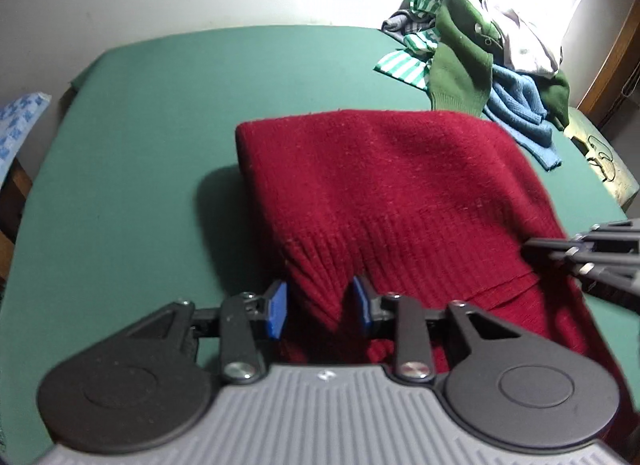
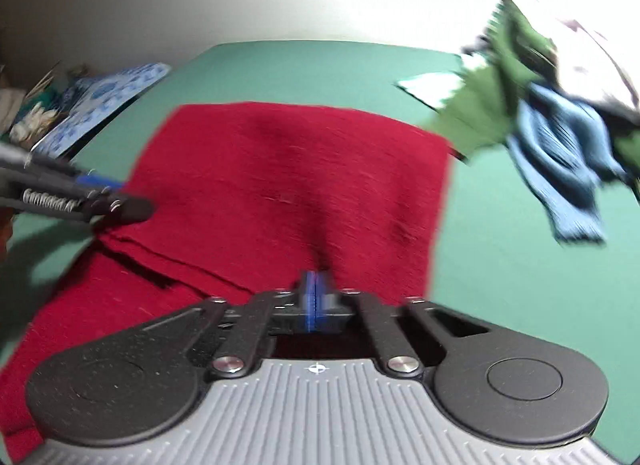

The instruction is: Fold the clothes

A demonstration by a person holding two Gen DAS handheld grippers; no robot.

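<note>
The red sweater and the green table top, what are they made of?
The red sweater looks like fuzzy knitted wool or acrylic: its hem shows knit ribs and a soft nap. The green table top seems covered in matte felt or cloth: flat, with no shine.

Open green surface to the left and far side; clothes crowd the right

The surface (image 1: pixel 152 113) lies bare left of and beyond the red sweater (image 1: pixel 400 185), giving free passage there. A heap of clothes (image 1: pixel 480 49) fills the far right corner, its blue piece (image 2: pixel 560 169) near the sweater's right edge. The right tongs (image 1: pixel 576 257) reach in over the sweater's near right side; blue-patterned fabric (image 2: pixel 108 101) lies off the left edge
</note>
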